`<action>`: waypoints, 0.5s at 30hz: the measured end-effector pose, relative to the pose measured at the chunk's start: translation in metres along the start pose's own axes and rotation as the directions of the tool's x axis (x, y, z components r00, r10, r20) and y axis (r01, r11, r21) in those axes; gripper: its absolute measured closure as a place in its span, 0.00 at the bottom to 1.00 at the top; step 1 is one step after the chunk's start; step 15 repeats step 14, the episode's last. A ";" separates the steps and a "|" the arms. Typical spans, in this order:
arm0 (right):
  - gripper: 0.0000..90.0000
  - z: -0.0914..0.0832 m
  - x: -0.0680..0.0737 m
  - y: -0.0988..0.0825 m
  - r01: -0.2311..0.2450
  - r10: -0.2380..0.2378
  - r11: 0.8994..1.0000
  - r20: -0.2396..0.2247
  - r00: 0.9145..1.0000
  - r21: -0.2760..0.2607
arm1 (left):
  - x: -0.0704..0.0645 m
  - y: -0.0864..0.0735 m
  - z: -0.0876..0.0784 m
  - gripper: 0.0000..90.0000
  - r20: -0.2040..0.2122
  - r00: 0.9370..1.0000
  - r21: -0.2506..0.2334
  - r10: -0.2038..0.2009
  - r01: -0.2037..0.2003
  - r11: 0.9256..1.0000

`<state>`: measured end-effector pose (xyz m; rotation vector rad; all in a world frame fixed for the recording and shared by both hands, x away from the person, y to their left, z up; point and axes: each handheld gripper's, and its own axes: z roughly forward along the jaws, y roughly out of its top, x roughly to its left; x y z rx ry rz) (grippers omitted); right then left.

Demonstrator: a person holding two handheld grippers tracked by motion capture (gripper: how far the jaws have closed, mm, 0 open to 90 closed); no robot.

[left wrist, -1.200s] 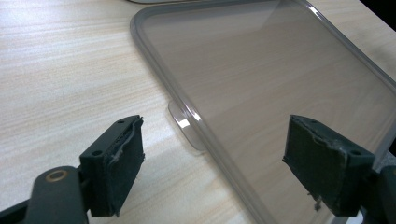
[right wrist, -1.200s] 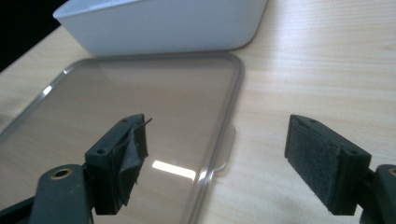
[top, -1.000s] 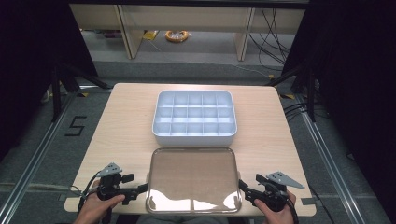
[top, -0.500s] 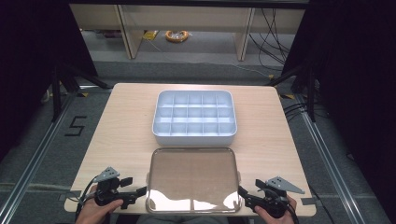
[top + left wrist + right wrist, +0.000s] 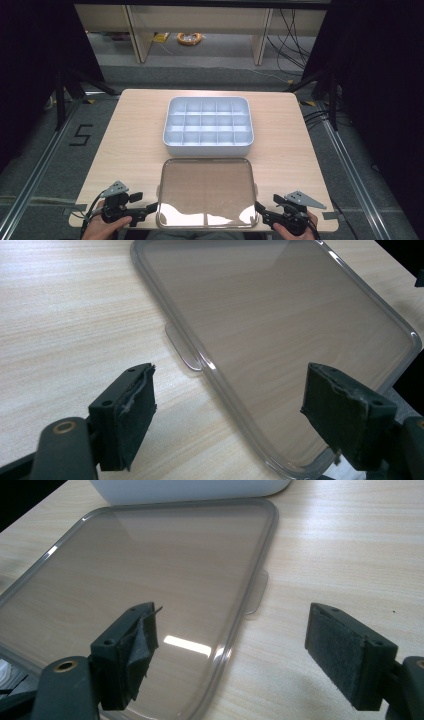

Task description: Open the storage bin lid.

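Lid (image 5: 206,192) of clear, smoke-tinted plastic lies flat at the near edge of the table (image 5: 135,135), a rounded rectangle with a raised rim and a small tab (image 5: 184,351) sticking out from each long side. Its glossy surface catches ceiling light near the front, and the wood grain shows through it. Just beyond it, almost touching its far edge, stands a white plastic organiser box (image 5: 208,126) with rounded corners, divided into a grid of small square compartments; as far as the high view shows, they hold nothing. The tabletop is pale wood laminate with a fine straight grain.

The left gripper (image 5: 150,207) sits at the lid's near left corner, jaws spread wide; in its own view one pad (image 5: 132,415) is over bare table and the other over the lid's corner, with the lid's left rim running between them. The right gripper (image 5: 260,209) sits at the near right corner, also wide apart, straddling the right rim, its frayed foam pad (image 5: 142,645) above the lid. Neither grips anything. A hand (image 5: 100,227) holds each gripper from the bottom edge.
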<state>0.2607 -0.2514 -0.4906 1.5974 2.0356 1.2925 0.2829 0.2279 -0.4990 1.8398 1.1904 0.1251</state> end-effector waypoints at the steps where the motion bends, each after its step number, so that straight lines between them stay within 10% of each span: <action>1: 0.24 0.000 0.000 0.000 -0.002 0.002 1.000 -0.005 1.000 -0.003 | 0.000 0.000 0.000 0.23 0.000 1.000 0.000 0.000 0.000 1.000; 12: 0.25 0.000 -0.006 0.000 0.023 -0.023 1.000 0.003 1.000 -0.009 | -0.001 -0.001 0.001 0.23 0.009 1.000 0.017 0.009 -0.009 1.000; 15: 0.25 -0.001 -0.002 0.000 -0.033 0.033 0.999 -0.014 0.999 0.007 | -0.002 -0.001 0.002 0.23 0.015 1.000 0.011 0.005 -0.005 1.000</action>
